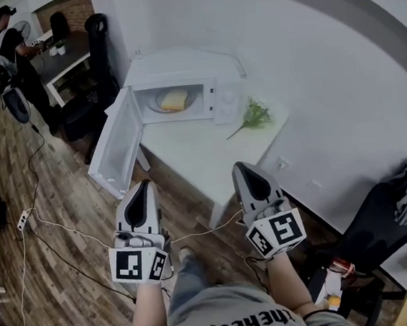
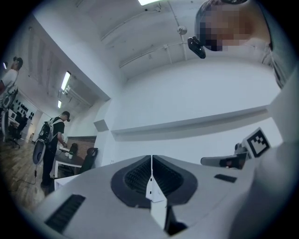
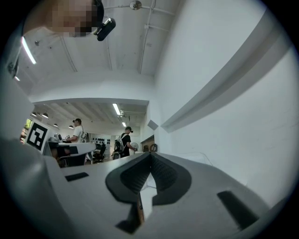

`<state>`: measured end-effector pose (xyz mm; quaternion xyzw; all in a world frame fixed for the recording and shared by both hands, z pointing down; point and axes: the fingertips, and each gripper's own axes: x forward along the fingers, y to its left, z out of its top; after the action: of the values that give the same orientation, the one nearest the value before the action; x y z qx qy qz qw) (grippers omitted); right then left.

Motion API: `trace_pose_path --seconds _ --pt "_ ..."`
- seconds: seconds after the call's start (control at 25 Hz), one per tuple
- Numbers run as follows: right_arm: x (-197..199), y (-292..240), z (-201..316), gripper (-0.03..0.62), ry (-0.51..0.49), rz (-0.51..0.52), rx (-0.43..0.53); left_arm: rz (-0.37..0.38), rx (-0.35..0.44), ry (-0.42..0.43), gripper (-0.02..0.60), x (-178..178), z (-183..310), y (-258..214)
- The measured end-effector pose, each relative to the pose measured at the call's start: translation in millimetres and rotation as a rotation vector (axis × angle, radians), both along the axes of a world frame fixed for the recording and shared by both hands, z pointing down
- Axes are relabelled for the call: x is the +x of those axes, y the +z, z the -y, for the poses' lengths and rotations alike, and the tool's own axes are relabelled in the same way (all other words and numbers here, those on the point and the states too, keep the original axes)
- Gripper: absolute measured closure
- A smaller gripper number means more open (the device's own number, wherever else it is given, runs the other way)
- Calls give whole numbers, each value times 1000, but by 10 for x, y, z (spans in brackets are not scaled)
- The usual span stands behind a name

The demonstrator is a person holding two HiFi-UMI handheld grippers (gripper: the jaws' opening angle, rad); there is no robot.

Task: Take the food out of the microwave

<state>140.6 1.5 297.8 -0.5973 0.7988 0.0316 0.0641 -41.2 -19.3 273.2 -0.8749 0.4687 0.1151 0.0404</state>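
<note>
Facing the open microwave (image 1: 179,67), left gripper (image 1: 142,185) and right gripper (image 1: 244,167) both clenched, empty, well short; food (image 1: 173,100) sits inside; approach step, probably; next, close in and open a claw.

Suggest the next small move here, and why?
Probably carry the right gripper forward to the microwave, opening its jaws: the door stands open, the yellow food sits inside, and it and the left gripper are shut, empty, well short of it.
</note>
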Motion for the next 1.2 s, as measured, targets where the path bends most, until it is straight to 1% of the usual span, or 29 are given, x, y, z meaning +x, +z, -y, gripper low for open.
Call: trace_pose_path --seconds 0.16,0.64,0.92,1.2 --pt "-58 -28 395 589 17 7 -1 9 7 20 571 -27 405 -55" --pt "-240 43 1388 589 76 18 -20 9 -11 80 571 -128 1453 -19" --pt "-333 130 1804 589 83 27 -41 16 -26 103 571 -90 1804 81" --pt "-271 285 2201 589 67 27 -77 14 -62 108 571 38 2059 232"
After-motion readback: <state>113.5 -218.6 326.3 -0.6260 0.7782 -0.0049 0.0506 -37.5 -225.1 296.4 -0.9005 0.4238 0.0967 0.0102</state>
